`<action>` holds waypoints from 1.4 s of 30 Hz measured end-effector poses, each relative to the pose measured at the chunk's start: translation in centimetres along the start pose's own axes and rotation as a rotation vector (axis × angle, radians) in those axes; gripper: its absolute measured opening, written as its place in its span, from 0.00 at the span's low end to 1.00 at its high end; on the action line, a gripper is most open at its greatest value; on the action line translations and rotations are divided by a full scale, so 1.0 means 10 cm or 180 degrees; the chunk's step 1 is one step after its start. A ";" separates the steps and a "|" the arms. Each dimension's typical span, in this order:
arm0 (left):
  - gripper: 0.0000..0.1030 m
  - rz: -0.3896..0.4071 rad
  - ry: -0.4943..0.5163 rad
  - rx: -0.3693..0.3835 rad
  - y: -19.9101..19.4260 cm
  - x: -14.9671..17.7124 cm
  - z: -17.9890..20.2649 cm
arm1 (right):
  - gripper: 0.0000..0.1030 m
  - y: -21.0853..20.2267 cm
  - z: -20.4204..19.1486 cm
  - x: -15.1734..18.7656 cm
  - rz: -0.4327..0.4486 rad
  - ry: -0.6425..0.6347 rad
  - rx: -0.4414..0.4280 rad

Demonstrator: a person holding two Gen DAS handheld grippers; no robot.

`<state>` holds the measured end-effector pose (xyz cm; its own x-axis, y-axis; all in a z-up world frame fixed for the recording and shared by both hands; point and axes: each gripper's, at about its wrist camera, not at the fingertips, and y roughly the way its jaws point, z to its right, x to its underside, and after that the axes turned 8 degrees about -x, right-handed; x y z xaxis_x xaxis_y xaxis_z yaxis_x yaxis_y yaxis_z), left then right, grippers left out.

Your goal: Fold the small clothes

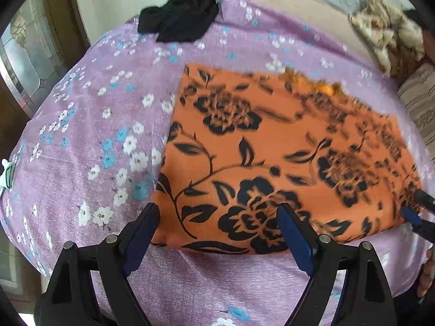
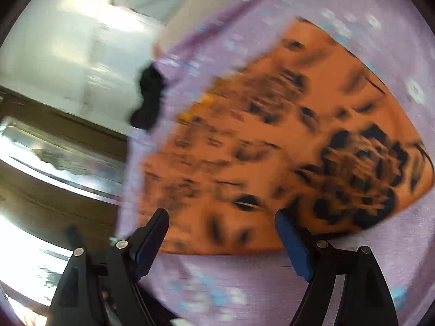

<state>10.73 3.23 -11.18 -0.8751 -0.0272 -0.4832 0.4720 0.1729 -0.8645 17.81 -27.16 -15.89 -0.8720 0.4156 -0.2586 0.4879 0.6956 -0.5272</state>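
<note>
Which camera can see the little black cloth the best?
The left wrist view. There the crumpled black cloth lies sharp and whole at the far edge of the purple flowered bedsheet, beyond the orange flower-print garment. The right wrist view shows that cloth only as a small, blurred dark lump.

Black two-finger grippers with blue pads

Each gripper [image 1: 217, 224] [image 2: 221, 228] is showing black angular linkage arms, silver round pivot pins, and dark blue pads [image 1: 295, 237] lining the fingers.

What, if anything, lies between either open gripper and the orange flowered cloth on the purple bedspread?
Nothing visible. The left gripper and right gripper both stand open at the near edge of the orange cloth. The black garment lies well beyond it on the bedspread.
</note>
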 end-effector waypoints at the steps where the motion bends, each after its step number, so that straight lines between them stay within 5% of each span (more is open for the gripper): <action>1: 0.85 -0.0030 0.0043 -0.0056 0.03 0.01 0.01 | 0.79 -0.04 0.08 0.01 0.0057 0.0109 -0.0121; 9: 0.85 0.0011 0.0014 -0.0071 -0.04 0.03 -0.02 | 0.80 -0.43 -0.06 0.13 0.0253 0.0101 -0.0222; 26: 0.85 0.0100 0.0019 -0.0130 -0.16 -0.02 0.01 | 0.80 -0.80 0.49 0.30 0.0529 0.0788 -0.0098; 31: 0.85 0.0408 0.0150 -0.0082 -0.38 -0.10 0.23 | 0.80 -0.85 0.54 0.25 0.0651 0.0859 0.0018; 39: 0.85 0.0237 0.0440 -0.0030 0.00 -0.15 0.75 | 0.80 -0.85 0.67 0.00 0.0899 0.0988 0.0085; 41: 0.85 0.0149 0.0481 -0.0074 0.12 -0.13 0.80 | 0.74 -0.82 0.64 -0.09 0.0918 0.0888 0.0181; 42: 0.85 0.0155 0.0480 -0.0090 0.15 -0.12 0.81 | 0.53 -0.79 0.63 -0.14 0.0894 0.0834 0.0249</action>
<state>13.30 -4.49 -13.02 -0.8584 0.1298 -0.4963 0.5129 0.1980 -0.8353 14.89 -36.94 -16.46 -0.6605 0.7260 -0.1916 0.6929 0.4910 -0.5281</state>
